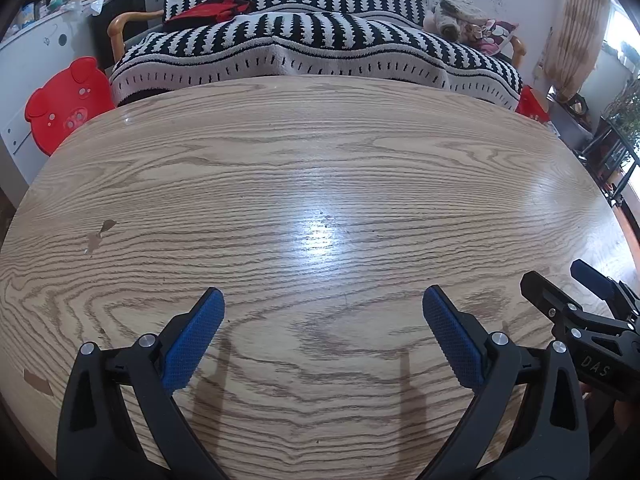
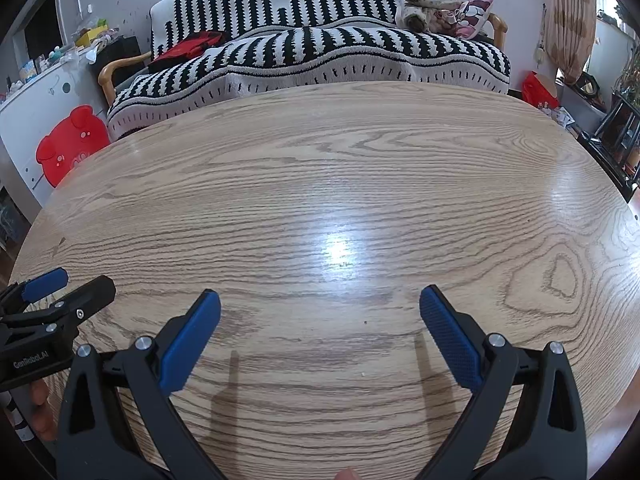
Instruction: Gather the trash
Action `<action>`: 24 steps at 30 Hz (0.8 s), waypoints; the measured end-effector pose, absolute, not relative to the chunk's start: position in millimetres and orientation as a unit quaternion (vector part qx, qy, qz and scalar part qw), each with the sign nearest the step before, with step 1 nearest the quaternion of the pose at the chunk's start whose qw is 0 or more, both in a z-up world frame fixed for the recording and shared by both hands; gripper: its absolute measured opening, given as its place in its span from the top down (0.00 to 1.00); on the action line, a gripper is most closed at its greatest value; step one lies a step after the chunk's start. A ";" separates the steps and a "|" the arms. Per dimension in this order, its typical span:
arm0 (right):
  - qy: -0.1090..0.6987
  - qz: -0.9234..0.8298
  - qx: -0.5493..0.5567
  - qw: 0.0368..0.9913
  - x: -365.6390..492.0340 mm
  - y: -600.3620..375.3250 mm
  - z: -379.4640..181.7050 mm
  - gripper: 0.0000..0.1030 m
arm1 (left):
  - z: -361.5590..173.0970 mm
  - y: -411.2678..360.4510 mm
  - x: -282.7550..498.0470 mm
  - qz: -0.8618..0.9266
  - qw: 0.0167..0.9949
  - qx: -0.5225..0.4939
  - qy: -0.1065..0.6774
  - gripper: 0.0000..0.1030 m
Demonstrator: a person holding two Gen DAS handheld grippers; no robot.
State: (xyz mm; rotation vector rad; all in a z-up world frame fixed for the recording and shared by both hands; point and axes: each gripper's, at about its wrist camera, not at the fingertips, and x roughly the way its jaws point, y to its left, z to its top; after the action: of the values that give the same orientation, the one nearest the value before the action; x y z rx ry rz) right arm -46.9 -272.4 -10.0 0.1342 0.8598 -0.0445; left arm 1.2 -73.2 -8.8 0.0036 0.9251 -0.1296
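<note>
Left wrist view: left gripper [image 1: 323, 300], black frame with blue textured pads [image 1: 192, 340], jaws spread wide, nothing between them, poised low over a wood-grain table [image 1: 280, 168]. Tabletop bears two small chips in the veneer [image 1: 98, 236] at left and a bright glare patch near centre; no trash can be made out on it. Right gripper [image 1: 576, 284] enters at the right edge, seen side-on, jaws parted, holding nothing. Beyond the table: sofa under a black-and-white striped throw [image 1: 320, 44], red garment [image 1: 212, 10] on its seat, cushions and a plush item [image 1: 460, 16] at its right end, red pig-shaped stool [image 1: 68, 104] at left, curtain [image 1: 576, 28] at right. Right wrist view: right gripper [image 2: 320, 300], same build, jaws likewise wide apart and empty above the table [image 2: 320, 168]. Left gripper [image 2: 76, 286] shows at the left edge, jaws parted. Same sofa throw [image 2: 320, 52], red stool [image 2: 72, 144], red bag [image 2: 538, 90] past the table's far right corner. Trash not discernible in this view either.
</note>
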 end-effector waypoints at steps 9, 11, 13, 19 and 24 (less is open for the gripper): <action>0.416 -0.022 0.067 0.907 -47.9 -274.5 -11.5 0.07 | -13.2 -75.8 2.4 -0.063 0.890 0.002 0.451 0.06; 0.416 -0.023 0.067 0.907 -47.8 -274.5 -11.5 0.07 | -13.1 -75.8 2.8 -0.063 0.890 0.003 0.451 0.06; 0.415 -0.023 0.068 0.907 -48.1 -274.7 -11.7 0.07 | -13.9 -75.9 3.2 -0.060 0.890 0.005 0.452 0.06; 0.416 -0.023 0.068 0.907 -49.0 -277.2 -11.6 0.07 | -15.6 -76.3 1.8 -0.059 0.887 -0.005 0.458 0.06; 0.418 -0.021 0.065 0.906 -49.0 -277.2 -11.6 0.07 | -15.1 -77.5 0.8 -0.060 0.887 -0.006 0.458 0.06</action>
State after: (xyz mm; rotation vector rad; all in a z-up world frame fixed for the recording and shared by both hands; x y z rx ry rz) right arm -49.0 -277.2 -11.6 0.1342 0.8628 -0.0442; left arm 0.8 -77.5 -15.1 -0.0130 0.9523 -0.1238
